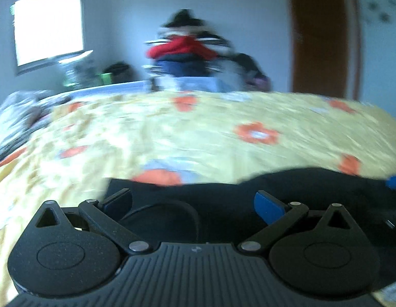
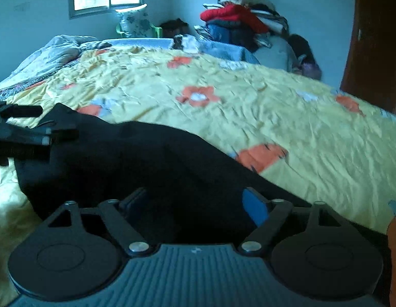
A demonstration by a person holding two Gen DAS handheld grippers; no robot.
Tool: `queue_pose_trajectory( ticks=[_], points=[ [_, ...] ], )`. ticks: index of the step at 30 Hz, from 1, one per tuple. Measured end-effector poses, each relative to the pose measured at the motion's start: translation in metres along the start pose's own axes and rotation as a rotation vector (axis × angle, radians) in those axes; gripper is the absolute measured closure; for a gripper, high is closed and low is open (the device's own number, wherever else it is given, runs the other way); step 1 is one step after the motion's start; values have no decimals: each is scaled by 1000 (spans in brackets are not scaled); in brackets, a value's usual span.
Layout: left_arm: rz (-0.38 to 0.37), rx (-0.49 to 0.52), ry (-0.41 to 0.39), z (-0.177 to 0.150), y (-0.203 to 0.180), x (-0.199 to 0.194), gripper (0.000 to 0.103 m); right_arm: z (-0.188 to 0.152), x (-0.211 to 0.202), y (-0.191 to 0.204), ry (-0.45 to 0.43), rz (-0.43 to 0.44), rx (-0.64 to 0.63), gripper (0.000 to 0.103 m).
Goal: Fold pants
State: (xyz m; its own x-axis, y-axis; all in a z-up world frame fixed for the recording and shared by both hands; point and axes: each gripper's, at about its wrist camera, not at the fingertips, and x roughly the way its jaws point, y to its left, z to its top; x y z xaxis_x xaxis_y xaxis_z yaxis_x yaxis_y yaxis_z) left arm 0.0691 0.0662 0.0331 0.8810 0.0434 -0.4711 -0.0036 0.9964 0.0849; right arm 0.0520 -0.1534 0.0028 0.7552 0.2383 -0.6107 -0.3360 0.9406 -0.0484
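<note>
Black pants [image 2: 136, 158] lie on the yellow flowered bedspread [image 2: 274, 107]; left gripper [image 1: 193, 202] and right gripper [image 2: 195, 202] hover over them, jaws spread, grasping nothing.

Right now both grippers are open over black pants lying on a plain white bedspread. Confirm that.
Not quite: the bedspread is yellow with orange flowers, as the right wrist view shows. The rest holds: left gripper and right gripper are open over the black pants.
</note>
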Motion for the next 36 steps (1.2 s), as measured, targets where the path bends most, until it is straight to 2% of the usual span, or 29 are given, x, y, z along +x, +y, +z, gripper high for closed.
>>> queue_pose_trajectory(
  ticks=[5, 8, 11, 15, 20, 21, 24, 25, 29, 34, 36],
  points=[
    [206, -94, 19, 1, 71, -2, 0, 9, -6, 56, -60, 63, -176, 17],
    [281, -163, 48, 1, 110, -3, 0, 12, -7, 102, -108, 129, -314, 17],
    [259, -229, 87, 3, 131, -4, 0, 16, 3, 146, -107, 185, -422, 17],
    [164, -279, 126, 4, 132, -1, 0, 15, 12, 204, -146, 231, -622, 18],
    [121, -236, 166, -3, 118, 11, 0, 1, 31, 255, -160, 168, -820, 20],
    [119, -229, 173, -5, 117, 15, 0, -3, 35, 259, -157, 145, -846, 26],
    [118, -225, 191, -9, 116, 21, 0, -12, 43, 268, -176, 90, -894, 29],
    [122, -222, 195, -9, 116, 24, 0, -13, 44, 270, -182, 79, -899, 33],
    [170, -180, 199, -9, 116, 28, 0, -13, 52, 276, -189, 40, -916, 44],
    [202, -157, 203, -11, 122, 30, 0, -12, 59, 284, -177, 41, -939, 67],
    [199, -161, 205, -11, 124, 31, 0, -14, 60, 286, -183, 34, -968, 71]
  ],
)
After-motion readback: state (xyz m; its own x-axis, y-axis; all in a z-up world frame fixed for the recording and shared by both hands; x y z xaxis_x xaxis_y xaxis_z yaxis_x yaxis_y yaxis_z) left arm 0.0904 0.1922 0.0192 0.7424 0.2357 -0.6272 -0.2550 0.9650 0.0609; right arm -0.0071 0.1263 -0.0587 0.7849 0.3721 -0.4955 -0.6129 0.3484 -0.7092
